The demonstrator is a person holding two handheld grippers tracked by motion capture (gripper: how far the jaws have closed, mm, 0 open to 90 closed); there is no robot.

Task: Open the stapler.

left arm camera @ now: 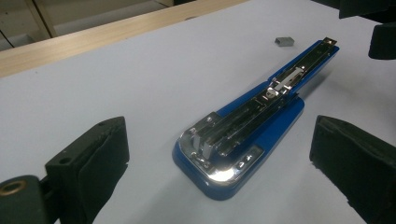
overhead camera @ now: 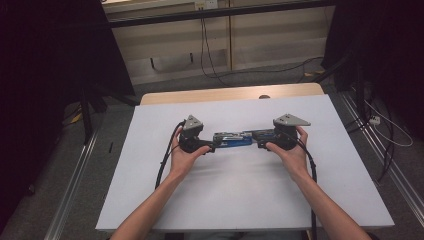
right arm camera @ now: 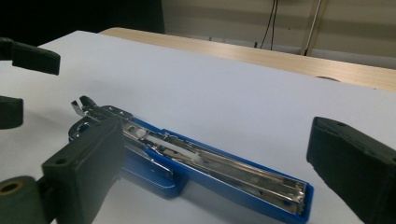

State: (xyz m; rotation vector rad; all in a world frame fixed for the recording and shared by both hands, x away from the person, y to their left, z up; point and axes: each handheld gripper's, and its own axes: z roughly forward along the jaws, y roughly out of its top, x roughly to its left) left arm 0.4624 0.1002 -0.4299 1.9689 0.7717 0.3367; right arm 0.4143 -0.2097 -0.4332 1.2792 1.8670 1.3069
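High view: my left gripper (overhead camera: pixel 209 146) and right gripper (overhead camera: pixel 261 144) stand apart, clamping nothing; opened blue stapler (overhead camera: pixel 233 139) between. Reclose squarely on ends, avoid exposed staple channel.

Stapler (overhead camera: pixel 233 139) lay opened flat at frame centre on counter (overhead camera: pixel 240 200), between left gripper (overhead camera: pixel 210 146) at its left and right gripper (overhead camera: pixel 260 144) at its right. Small staple block (left arm camera: pixel 284 41) lay on counter just beside stapler's far end.

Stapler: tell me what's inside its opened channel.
The blue stapler lies opened flat on the white table. Its metal channel shows a spring and pusher; whether staples are loaded cannot be told. A small grey staple block lies beside its far end.
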